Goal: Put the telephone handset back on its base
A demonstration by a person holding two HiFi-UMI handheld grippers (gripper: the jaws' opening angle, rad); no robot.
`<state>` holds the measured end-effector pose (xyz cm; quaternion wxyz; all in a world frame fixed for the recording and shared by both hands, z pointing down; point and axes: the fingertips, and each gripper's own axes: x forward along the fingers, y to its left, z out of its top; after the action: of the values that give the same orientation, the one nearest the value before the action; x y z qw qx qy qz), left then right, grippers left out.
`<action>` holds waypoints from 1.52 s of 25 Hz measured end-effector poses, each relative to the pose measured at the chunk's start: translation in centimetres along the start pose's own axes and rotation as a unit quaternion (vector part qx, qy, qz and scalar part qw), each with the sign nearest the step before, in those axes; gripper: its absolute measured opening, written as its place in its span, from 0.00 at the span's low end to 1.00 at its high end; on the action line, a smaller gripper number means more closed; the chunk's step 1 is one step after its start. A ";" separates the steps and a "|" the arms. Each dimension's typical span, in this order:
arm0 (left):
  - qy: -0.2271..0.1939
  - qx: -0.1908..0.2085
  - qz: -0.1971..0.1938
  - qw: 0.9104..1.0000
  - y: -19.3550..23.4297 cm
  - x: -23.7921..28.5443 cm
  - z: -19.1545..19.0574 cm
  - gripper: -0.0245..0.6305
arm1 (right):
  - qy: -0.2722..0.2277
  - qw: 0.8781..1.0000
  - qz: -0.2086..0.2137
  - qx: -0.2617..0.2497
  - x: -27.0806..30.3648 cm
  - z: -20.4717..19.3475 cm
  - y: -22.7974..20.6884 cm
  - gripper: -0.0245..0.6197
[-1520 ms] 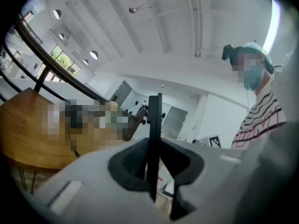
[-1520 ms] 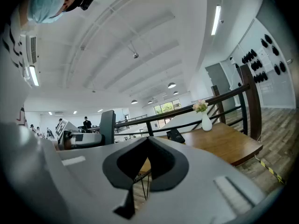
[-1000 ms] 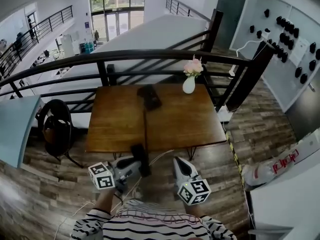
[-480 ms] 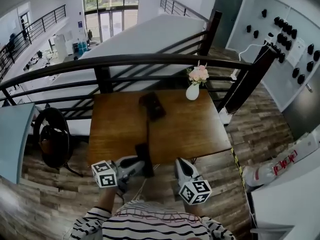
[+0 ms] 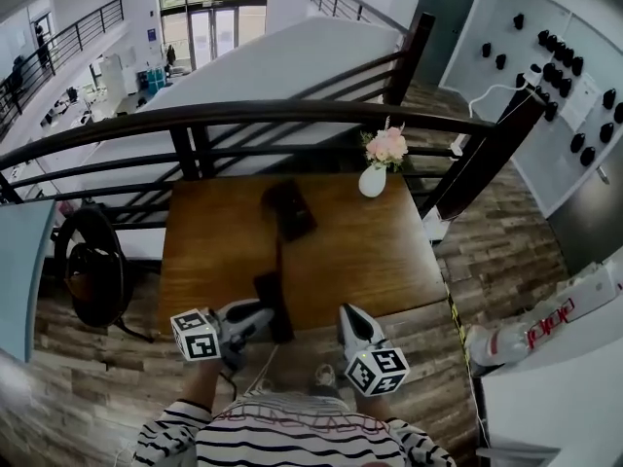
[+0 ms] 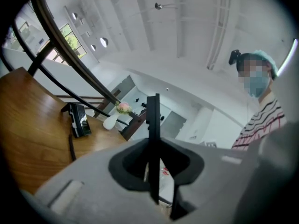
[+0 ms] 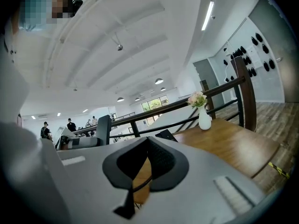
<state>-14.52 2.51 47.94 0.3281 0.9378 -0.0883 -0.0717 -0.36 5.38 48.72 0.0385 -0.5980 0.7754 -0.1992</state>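
The black telephone base lies on the far middle of the wooden table. A dark cord runs from it towards me. My left gripper is shut on the black handset, held upright over the table's near edge. In the left gripper view the handset shows edge-on between the jaws, with the base ahead at the left. My right gripper hangs beside it at the table's near edge, shut and holding nothing. In the right gripper view its jaws meet.
A white vase with pink flowers stands at the table's far right corner. A black railing runs behind the table. A dark round chair stands to the left. White counters stand at the right on the wood floor.
Both grippers have moved forward to the table's near edge, the left one carrying the handset. The table and base now look nearer in the head view.
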 end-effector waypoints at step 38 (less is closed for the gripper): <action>-0.077 -0.005 0.113 0.991 8.6 12.7 4.6 0.14 | 0.065 0.987 0.139 -0.042 10.8 6.6 -13.0 0.04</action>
<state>-4.00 -9.55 48.81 0.3313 0.9116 -0.2184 -0.1070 10.42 -9.23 49.25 -0.0095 -0.4710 0.8596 -0.1979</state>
